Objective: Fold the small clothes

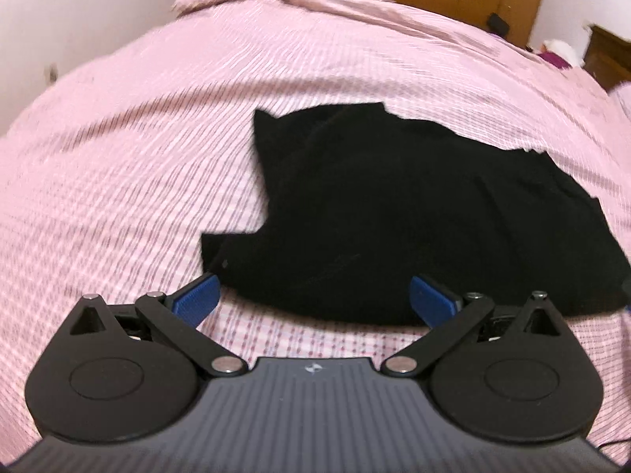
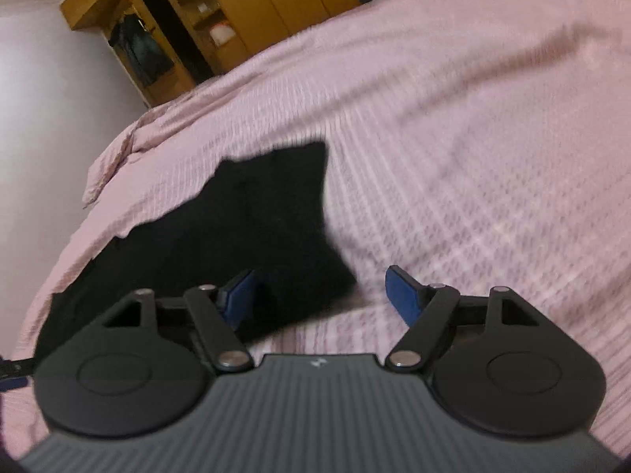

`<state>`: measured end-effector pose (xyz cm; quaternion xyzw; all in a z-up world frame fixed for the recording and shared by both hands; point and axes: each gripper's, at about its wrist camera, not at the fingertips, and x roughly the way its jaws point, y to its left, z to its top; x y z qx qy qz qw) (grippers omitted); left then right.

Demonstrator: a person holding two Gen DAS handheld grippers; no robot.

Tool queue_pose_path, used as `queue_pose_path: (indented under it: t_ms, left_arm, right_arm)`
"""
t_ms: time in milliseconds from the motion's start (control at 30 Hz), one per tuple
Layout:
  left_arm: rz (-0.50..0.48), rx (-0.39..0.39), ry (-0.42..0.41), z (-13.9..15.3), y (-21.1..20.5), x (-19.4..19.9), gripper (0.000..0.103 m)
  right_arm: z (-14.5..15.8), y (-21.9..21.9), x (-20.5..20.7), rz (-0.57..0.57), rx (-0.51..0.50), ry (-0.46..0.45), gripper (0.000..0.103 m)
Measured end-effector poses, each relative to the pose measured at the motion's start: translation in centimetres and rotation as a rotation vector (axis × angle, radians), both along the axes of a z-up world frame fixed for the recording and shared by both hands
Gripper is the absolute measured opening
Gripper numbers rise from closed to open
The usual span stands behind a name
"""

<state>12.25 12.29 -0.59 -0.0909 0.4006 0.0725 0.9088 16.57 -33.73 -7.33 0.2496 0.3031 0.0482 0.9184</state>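
Plainly, a black garment (image 1: 394, 213) lies spread on the pink bed cover (image 1: 118, 181), a little right of the middle in the left wrist view. At its near edge the left gripper (image 1: 315, 295) has its blue pads wide apart and grips nothing. Likewise the right gripper (image 2: 321, 295) is spread at the cloth's near right corner, empty. Wooden wardrobes (image 2: 252, 12) stand far behind the bed.

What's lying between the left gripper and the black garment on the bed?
Nothing but bare pink bedspread. In the left wrist view the left gripper stands open just short of the black garment.
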Motion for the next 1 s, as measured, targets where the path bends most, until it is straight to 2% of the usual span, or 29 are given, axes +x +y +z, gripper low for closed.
queue_pose_path:
  t_ms: [100, 233, 333, 467, 600, 667, 867, 933, 1000]
  left_arm:
    - [0.022, -0.018, 0.010, -0.4, 0.6, -0.4, 0.103]
    - [0.027, -0.024, 0.012, -0.4, 0.8, -0.3, 0.103]
    - [0.022, -0.012, 0.015, -0.4, 0.6, -0.2, 0.103]
    - [0.006, 0.021, 0.025, -0.6, 0.2, 0.1, 0.103]
    - [0.005, 0.014, 0.029, -0.8, 0.3, 0.3, 0.103]
    - [0.002, 0.017, 0.029, -0.8, 0.3, 0.3, 0.103]
    - [-0.008, 0.032, 0.028, -0.5, 0.5, 0.5, 0.103]
    - [-0.010, 0.037, 0.024, -0.2, 0.6, 0.6, 0.103]
    - [-0.014, 0.041, 0.019, 0.0, 0.8, 0.7, 0.103]
  right_arm:
    - [0.1, 0.7, 0.1, 0.010, 0.009, -0.004, 0.074]
    - [-0.2, 1.4, 1.8, 0.024, 0.147, -0.001, 0.074]
    - [-1.0, 2.0, 3.1, -0.033, 0.208, -0.022, 0.074]
    - [-1.1, 3.0, 4.3, -0.084, 0.218, -0.055, 0.074]
    - [-1.2, 3.2, 6.0, -0.096, 0.204, -0.063, 0.074]
    - [-1.0, 3.3, 6.6, -0.103, 0.195, -0.063, 0.068]
    - [-1.3, 2.1, 7.8, -0.158, 0.258, -0.034, 0.031]
    - [-1.2, 1.7, 8.0, -0.154, 0.287, -0.030, 0.027]
    - [-0.3, 2.0, 7.8, -0.134, 0.267, -0.059, 0.025]
